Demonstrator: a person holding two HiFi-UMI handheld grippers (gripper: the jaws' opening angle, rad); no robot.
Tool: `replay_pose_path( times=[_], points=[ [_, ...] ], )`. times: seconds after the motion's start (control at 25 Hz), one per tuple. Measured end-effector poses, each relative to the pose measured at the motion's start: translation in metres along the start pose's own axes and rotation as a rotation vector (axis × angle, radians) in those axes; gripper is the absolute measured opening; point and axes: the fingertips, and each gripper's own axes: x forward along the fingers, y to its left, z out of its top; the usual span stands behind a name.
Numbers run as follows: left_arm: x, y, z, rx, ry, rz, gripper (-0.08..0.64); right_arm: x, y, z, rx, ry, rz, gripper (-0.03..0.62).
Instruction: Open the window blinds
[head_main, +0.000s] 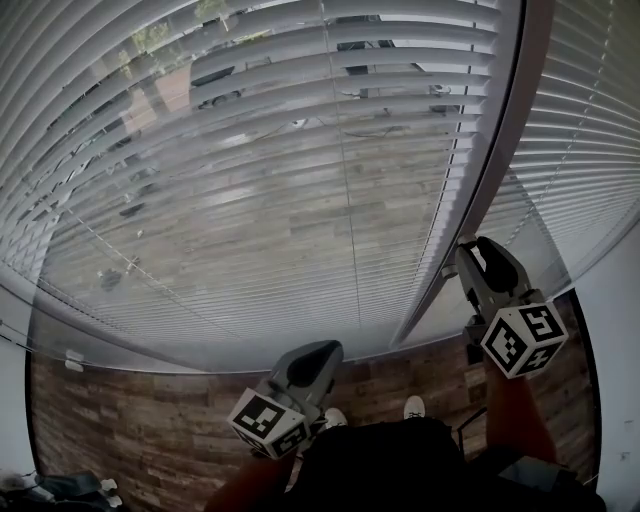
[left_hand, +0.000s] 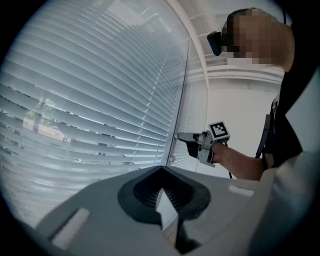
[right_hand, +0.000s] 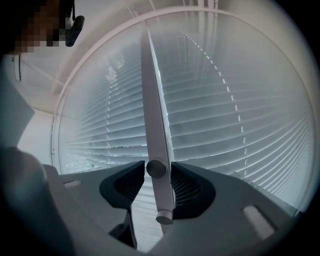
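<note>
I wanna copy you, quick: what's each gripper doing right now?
Left gripper: closed, holding nothing.
Right gripper: closed on the blind wand.

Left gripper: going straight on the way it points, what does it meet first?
Most likely the blind slats; nothing shows between them and the left gripper, though depth is unclear. The tilt wand hangs just right.

Holding the left gripper (head_main: 318, 352) low near the waist, jaws pressed together on nothing. Reaching the right gripper (head_main: 470, 250) forward and higher on a bare forearm (head_main: 512, 412), jaws clamped on the blind wand (right_hand: 155, 125).
</note>
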Motion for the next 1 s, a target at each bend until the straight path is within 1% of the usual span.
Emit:
replay_pose_path(
  times=[0.16,0.24,0.4,0.64,0.8,0.92,1.0],
  points=[
    [-0.0006,0.0018,-0.0019,0.011,0.01,0.009,0.0,0.0018,0.0013,-0.0011,0.007,0.001,0.007,0.175],
    [-0.0013,0.0027,-0.0027,0.011,0.012,0.011,0.0,0.0022,0.0016,-0.001,0.001,0.003,0.005,0.157],
    [-0.0007,0.0032,-0.0008,-0.001,-0.002,0.008,0.0,0.0032,0.0011,-0.0011,-0.005,0.005,0.008,0.155],
    [-0.001,0.0041,-0.0023,0.013,0.011,0.01,0.0,0.0028,0.002,-0.001,-0.023,0.009,0.009,0.155],
    [0.0005,0.0037,-0.0016,0.007,-0.018,-0.003,0.0,0.0033,0.0018,-0.0013,-0.031,0.009,0.009,0.153],
    [0.0005,0.0044,-0.0032,0.009,0.006,0.007,0.0,0.0038,0.0016,-0.0014,-0.061,0.012,0.001,0.153],
    [0.0003,0.005,-0.0045,0.008,0.003,0.007,0.0,0.0039,0.0019,-0.0014,-0.093,0.017,-0.004,0.153]
  ],
)
